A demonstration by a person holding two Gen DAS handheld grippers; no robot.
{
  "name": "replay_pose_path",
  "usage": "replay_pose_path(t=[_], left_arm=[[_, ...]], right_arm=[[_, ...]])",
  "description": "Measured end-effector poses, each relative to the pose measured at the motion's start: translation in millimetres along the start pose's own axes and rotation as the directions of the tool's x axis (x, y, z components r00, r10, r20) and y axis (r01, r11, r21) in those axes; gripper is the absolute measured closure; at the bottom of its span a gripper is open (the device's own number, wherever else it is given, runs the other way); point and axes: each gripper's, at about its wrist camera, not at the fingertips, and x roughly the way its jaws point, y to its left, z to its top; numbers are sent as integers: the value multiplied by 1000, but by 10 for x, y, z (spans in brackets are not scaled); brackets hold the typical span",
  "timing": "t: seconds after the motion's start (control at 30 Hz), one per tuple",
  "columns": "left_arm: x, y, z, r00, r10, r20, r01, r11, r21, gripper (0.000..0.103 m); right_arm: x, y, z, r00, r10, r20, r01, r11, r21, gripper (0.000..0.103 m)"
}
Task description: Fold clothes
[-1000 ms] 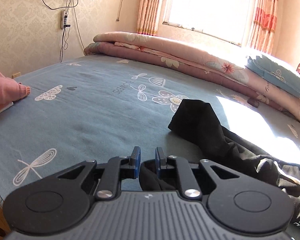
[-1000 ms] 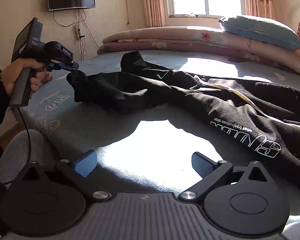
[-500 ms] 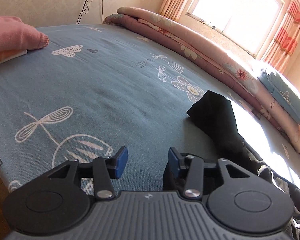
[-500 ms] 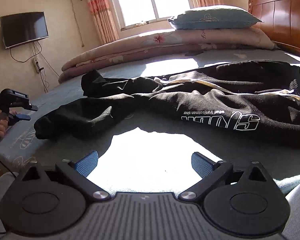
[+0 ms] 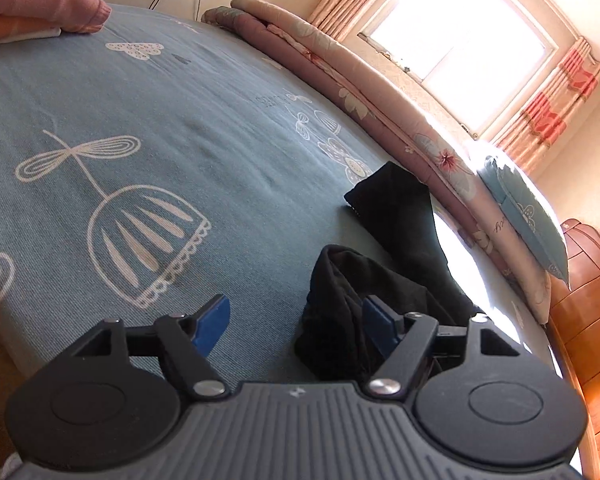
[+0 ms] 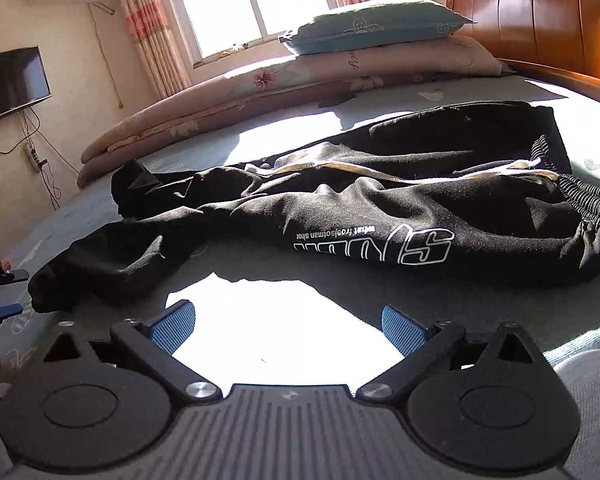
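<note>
Blue patterned bedsheet (image 6: 500,320) carrying black lettered cotton sweatpants (image 6: 380,208), legs stretched toward nine o'clock, unfolded; left gripper (image 5: 296,320) gapes empty beside one cuff; right gripper (image 6: 288,326) spread, holding nothing.

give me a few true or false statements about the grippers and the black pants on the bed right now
1. The left gripper is clamped on a pant leg. False: its jaws stand apart, with the leg's cuff end lying loose between them.
2. The right gripper is open and holds nothing. True.
3. The black pants lie spread across the blue bedsheet, unfolded. True.
4. The white lettering on the pants sits near the cuff end. False: it is on the upper leg, nearer the elastic waistband.
5. A blue pillow rests on top of the rolled quilt. True.
</note>
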Motion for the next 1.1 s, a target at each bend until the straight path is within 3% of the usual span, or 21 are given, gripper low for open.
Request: replay_pose_path(t=[0.13, 0.2, 0.27, 0.4, 0.6, 0.77, 0.83, 0.87, 0.93, 1.0, 1.07, 1.1], left_arm=[[114, -208, -176, 1000, -10, -29, 13, 994, 105, 26], [207, -302, -239, 999, 2, -42, 5, 986, 167, 30], [272, -396, -215, 998, -2, -67, 17, 976, 219, 92], [233, -515, 67, 997, -31, -72, 49, 962, 267, 92], [331, -600, 748, 999, -13, -39, 26, 940, 341, 92], [892, -669, 1141, 993, 114, -11, -98, 897, 431, 86], [1131, -636, 1182, 979, 204, 22, -193, 877, 441, 86], [1221, -605, 1189, 970, 242, 0, -218, 872, 439, 85], [1230, -528, 1179, 970, 244, -19, -216, 891, 400, 83], [1084, -450, 1158, 977, 212, 5, -199, 910, 365, 75], [874, -355, 1144, 983, 182, 37, -184, 933, 308, 58], [761, -309, 1139, 985, 166, 53, -174, 945, 277, 55]], right_arm=[[-26, 98, 7, 1000, 21, 10, -21, 999, -37, 1], [-14, 150, 8, 1000, 29, 6, -28, 998, -58, 1], [-7, 181, 18, 1000, 30, 6, -29, 998, -64, 1], [-14, 194, 27, 1000, 21, 12, -20, 997, -74, 1], [34, 157, 47, 1000, -7, 10, 8, 998, -65, 1], [106, 171, 67, 1000, -17, -1, 16, 998, -68, 1], [126, 187, 72, 1000, -17, -6, 16, 997, -73, 1], [132, 196, 76, 1000, -16, -7, 16, 997, -77, 1], [135, 203, 85, 1000, -17, -6, 16, 996, -84, 1], [132, 202, 96, 1000, -17, -4, 17, 996, -89, 1], [130, 202, 107, 1000, -18, -2, 18, 995, -95, 1], [130, 199, 110, 1000, -17, -1, 17, 995, -94, 1]])
